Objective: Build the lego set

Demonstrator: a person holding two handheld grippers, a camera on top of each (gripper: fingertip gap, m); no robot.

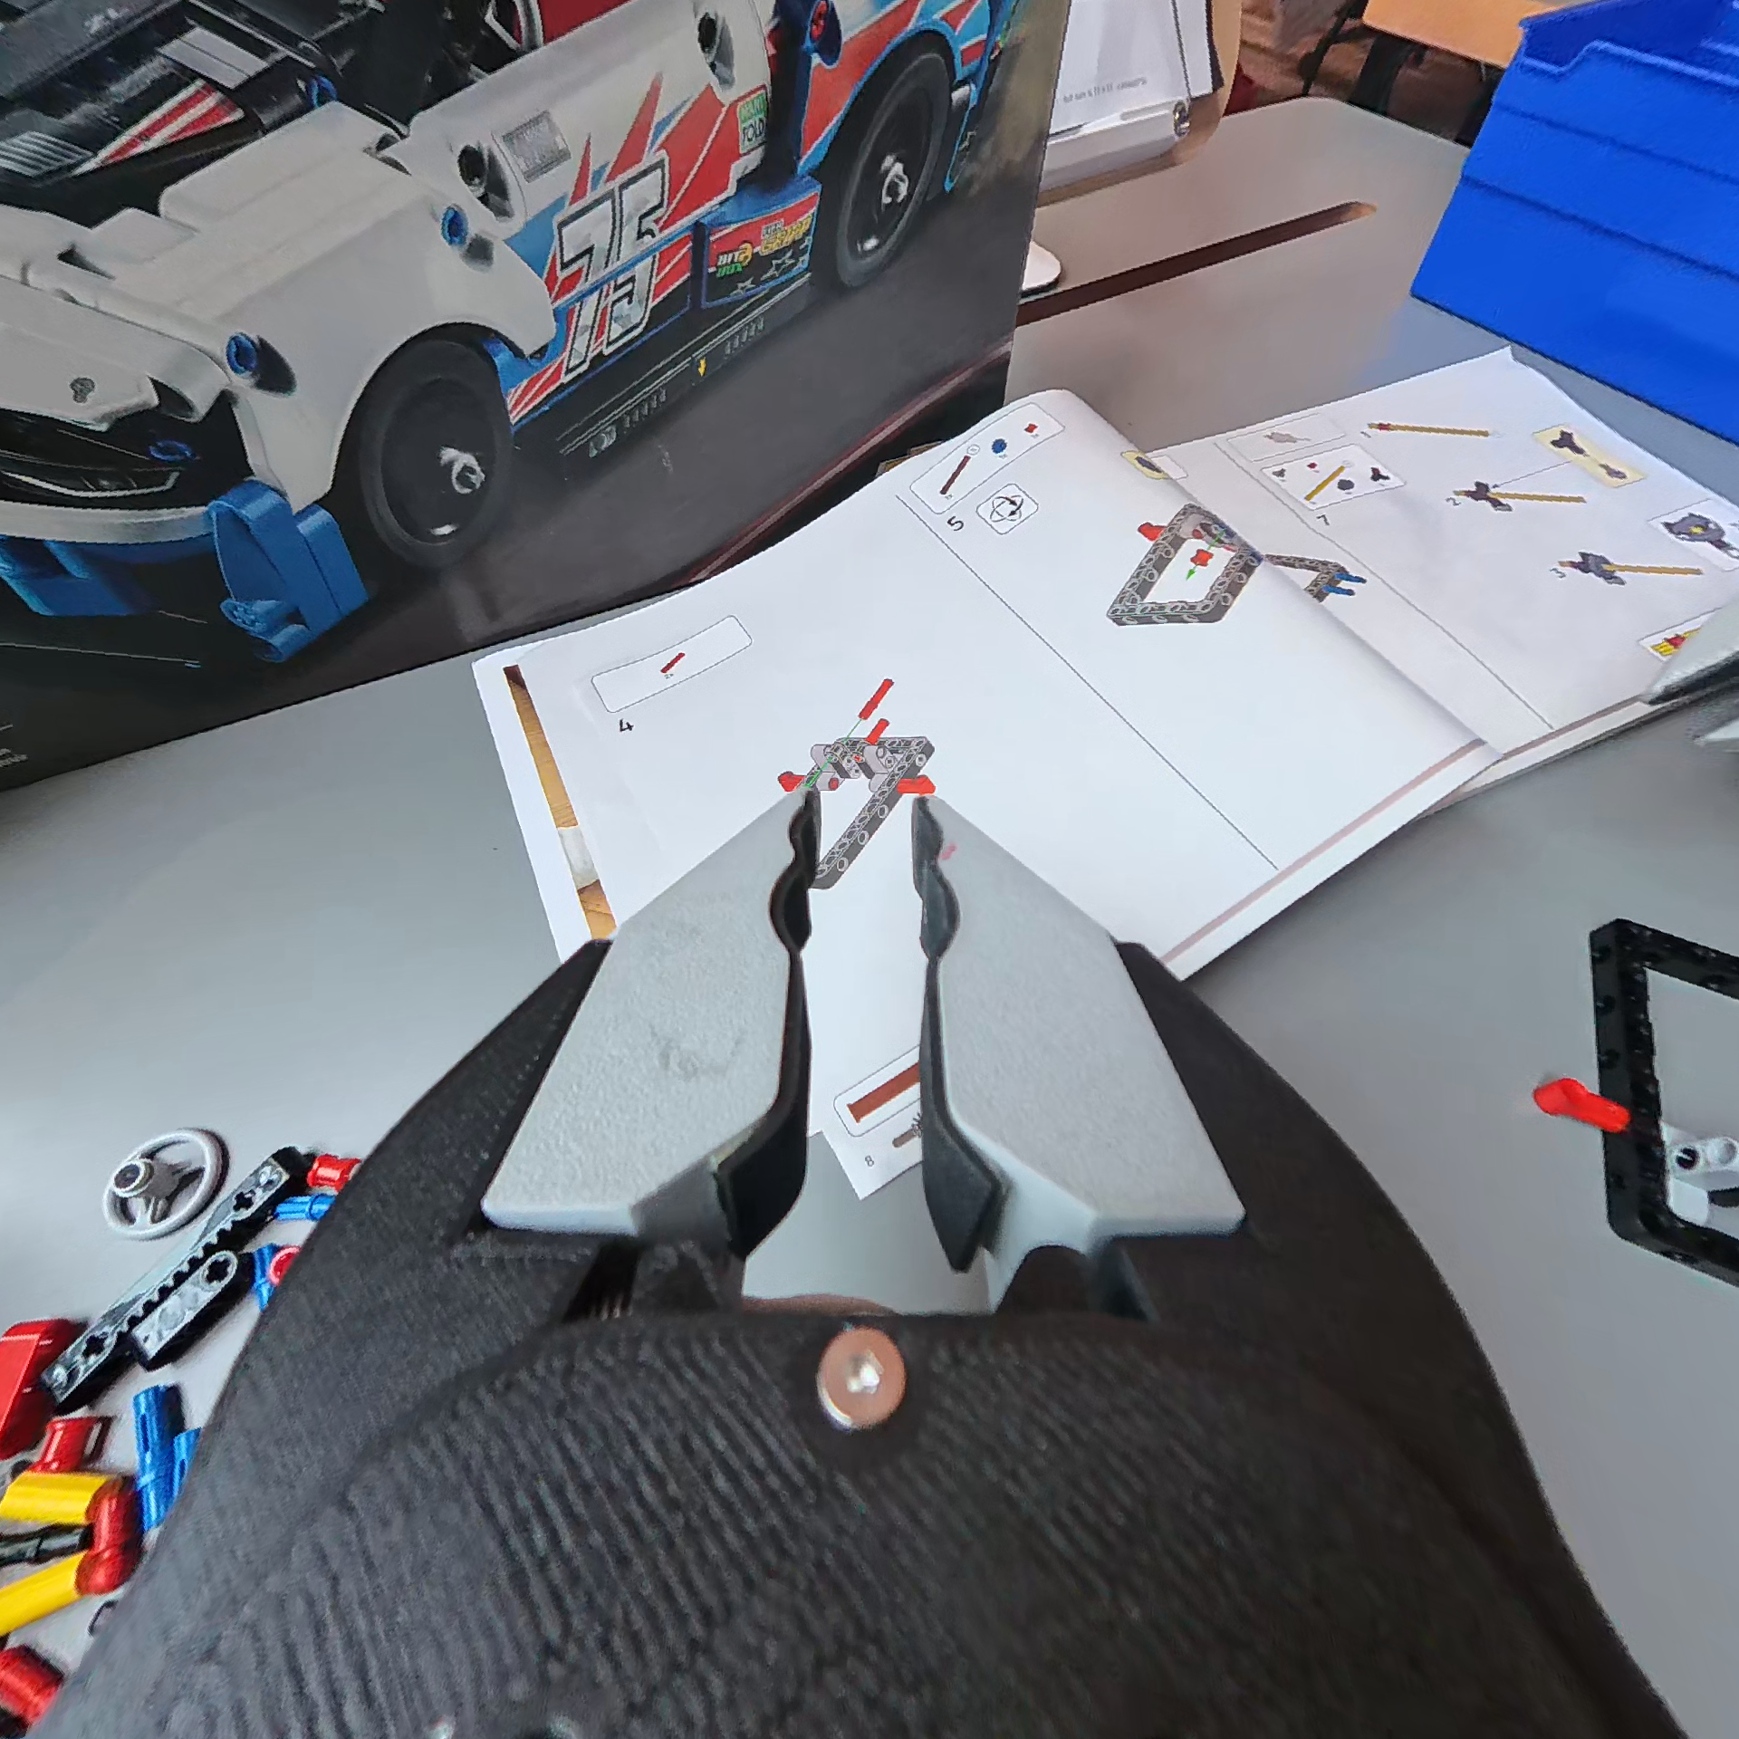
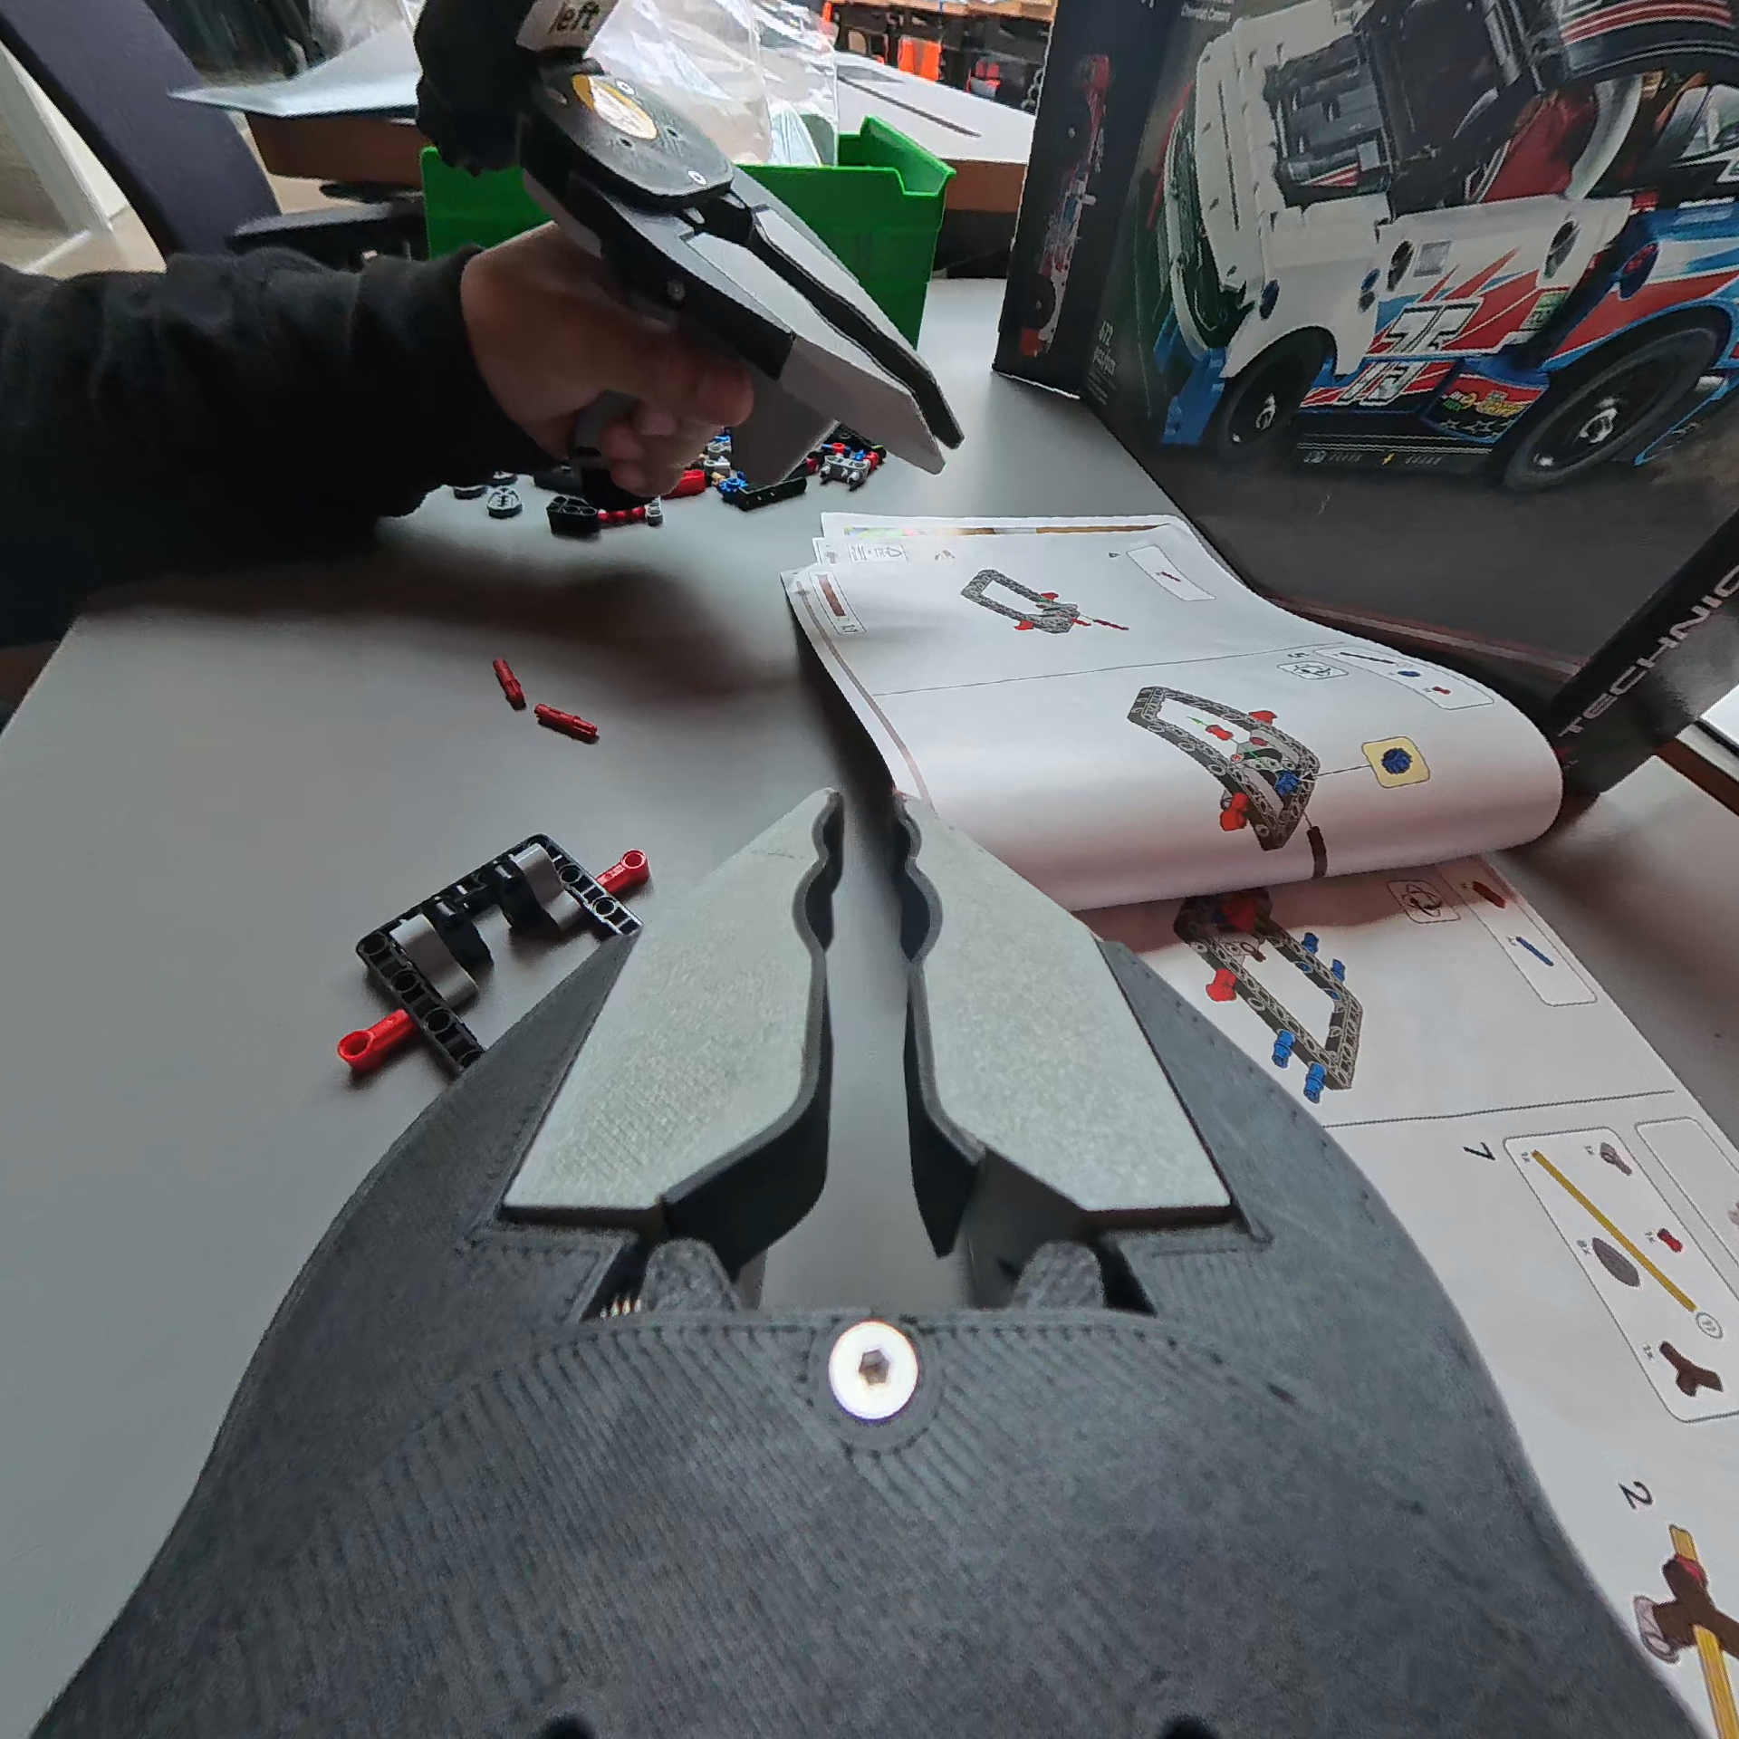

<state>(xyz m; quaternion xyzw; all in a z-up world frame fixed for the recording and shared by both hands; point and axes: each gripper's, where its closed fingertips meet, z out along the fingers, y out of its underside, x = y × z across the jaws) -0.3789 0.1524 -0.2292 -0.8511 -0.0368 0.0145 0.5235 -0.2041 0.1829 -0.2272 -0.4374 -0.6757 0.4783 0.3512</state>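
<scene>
A black Lego frame (image 2: 414, 979) with grey pieces and red pins lies on the grey table, left of my right gripper (image 2: 868, 805). That gripper is narrowly open and empty, just above the table. The frame also shows at the right edge of the left wrist view (image 1: 1619, 1016). Two loose red pins (image 2: 565, 722) lie farther out. My left gripper (image 1: 866, 805) is narrowly open and empty, hovering over the open instruction booklet (image 1: 1035, 706). It also shows in the right wrist view (image 2: 941, 442), held in a hand above the table.
The set's box (image 1: 470, 282) stands behind the booklet. A pile of loose pieces (image 1: 113, 1411) and a grey steering wheel (image 1: 165, 1181) lie at lower left. A blue bin (image 1: 1600, 207) sits at the back right. A green bin (image 2: 847, 207) stands at the far side. Left tips to right tips: about 20 centimeters.
</scene>
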